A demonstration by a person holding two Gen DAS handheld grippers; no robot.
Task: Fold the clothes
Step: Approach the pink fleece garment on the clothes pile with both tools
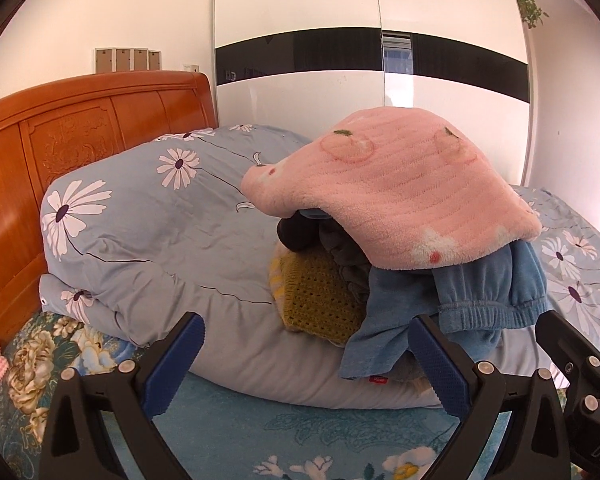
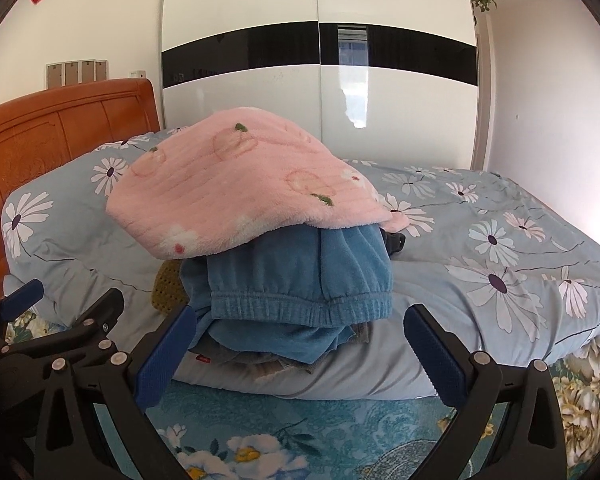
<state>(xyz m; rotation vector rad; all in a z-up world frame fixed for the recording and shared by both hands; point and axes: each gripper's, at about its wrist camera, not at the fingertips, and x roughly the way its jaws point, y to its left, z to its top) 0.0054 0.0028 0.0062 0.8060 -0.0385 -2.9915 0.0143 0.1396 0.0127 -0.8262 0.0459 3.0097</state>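
Observation:
A pile of clothes lies on a folded quilt on the bed. On top is a pink fleece garment with peach prints (image 1: pixel 404 188) (image 2: pixel 240 188). Under it are blue fleece trousers with an elastic waistband (image 1: pixel 488 292) (image 2: pixel 300 280), a mustard knitted piece (image 1: pixel 320 300) (image 2: pixel 166 288) and dark grey clothes (image 1: pixel 340 248). My left gripper (image 1: pixel 306 328) is open and empty, just in front of the pile. My right gripper (image 2: pixel 300 320) is open and empty, its fingers either side of the blue waistband, not touching it. The right gripper also shows in the left wrist view (image 1: pixel 580 344), and the left gripper in the right wrist view (image 2: pixel 60 316).
The folded blue-grey daisy quilt (image 1: pixel 152 216) (image 2: pixel 500 240) lies along the bed. A teal floral sheet (image 1: pixel 300 432) (image 2: pixel 320 432) covers the mattress in front. A wooden headboard (image 1: pixel 60 132) stands at the left. A white and black wardrobe (image 2: pixel 320 60) is behind.

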